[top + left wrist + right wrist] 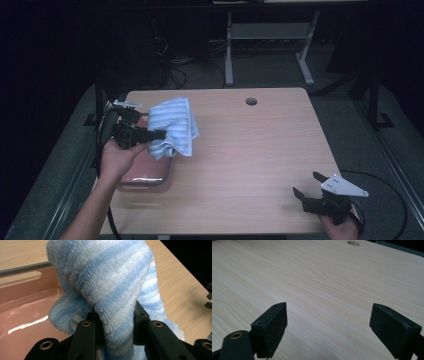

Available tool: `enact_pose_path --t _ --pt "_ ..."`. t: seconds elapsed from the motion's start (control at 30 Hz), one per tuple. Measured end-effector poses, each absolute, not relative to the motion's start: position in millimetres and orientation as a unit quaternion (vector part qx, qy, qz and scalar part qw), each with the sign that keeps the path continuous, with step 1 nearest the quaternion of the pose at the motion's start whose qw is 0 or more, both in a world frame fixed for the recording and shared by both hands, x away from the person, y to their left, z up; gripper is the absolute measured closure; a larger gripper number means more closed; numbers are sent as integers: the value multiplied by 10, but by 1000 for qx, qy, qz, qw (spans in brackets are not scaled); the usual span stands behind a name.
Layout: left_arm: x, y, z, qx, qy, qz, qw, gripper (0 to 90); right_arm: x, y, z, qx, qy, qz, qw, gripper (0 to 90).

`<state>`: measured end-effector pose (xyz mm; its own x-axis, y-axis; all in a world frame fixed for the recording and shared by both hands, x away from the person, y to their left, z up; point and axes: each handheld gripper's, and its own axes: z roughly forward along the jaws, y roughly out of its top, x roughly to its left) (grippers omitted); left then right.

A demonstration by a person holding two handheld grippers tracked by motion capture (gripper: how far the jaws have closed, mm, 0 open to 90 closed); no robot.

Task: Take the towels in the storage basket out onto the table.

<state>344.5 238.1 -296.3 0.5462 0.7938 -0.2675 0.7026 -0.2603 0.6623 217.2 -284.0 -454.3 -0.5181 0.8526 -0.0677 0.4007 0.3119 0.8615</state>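
Clamping striped towel [172, 126], left gripper [159, 134] raised, seemingly over pink tray [150, 172]; right gripper [310, 184] agape, low.

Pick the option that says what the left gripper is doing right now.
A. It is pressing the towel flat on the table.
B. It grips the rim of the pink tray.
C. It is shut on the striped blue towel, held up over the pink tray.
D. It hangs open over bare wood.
C: the left gripper has its jaws closed on a fold of the towel, which hangs lifted above the pink tray.
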Motion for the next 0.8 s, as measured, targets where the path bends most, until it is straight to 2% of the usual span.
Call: enact_pose_path --t 0.8 --pt "3556 1816 -3127 813 445 33 374 695 2178 -2824 -4533 408 762 425 267 141"
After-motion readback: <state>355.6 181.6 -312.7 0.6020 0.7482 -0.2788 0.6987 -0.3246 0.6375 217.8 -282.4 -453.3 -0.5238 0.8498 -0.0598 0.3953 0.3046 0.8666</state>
